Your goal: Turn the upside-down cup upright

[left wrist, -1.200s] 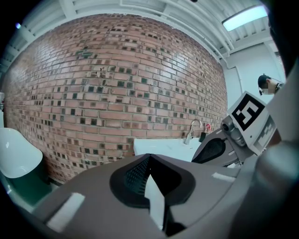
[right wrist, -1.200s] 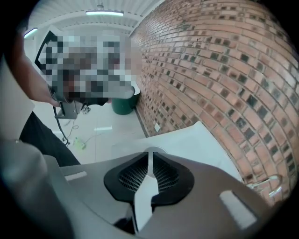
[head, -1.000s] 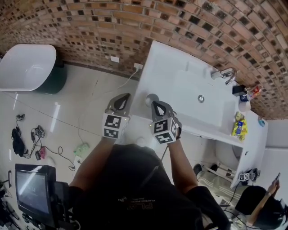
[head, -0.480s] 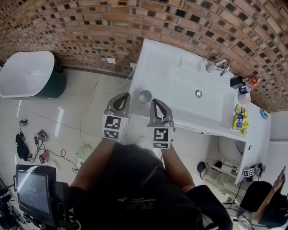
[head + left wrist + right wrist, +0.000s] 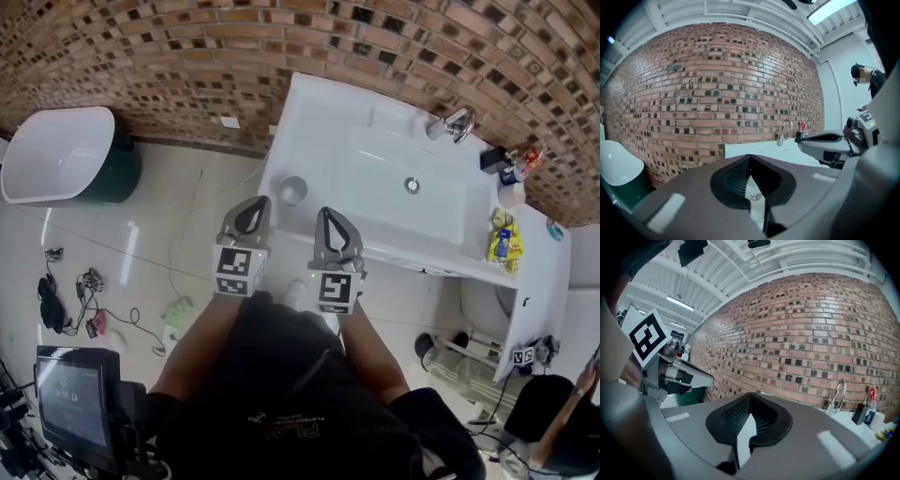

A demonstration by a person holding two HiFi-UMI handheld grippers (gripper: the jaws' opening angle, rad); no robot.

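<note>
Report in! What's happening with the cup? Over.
Left gripper and right gripper shut, empty. Cup looks upright on the sink counter, clear of both. Nothing blocking.

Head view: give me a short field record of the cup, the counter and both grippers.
cup: on the counter's left end, looks mouth-up, nothing touching it
counter: white, with a basin and a tap
left gripper: jaws together, empty, apart from the cup
right gripper: jaws together, empty, apart from the cup

Cup (image 5: 292,190) sits on counter (image 5: 314,112), left of basin (image 5: 384,187).
</note>
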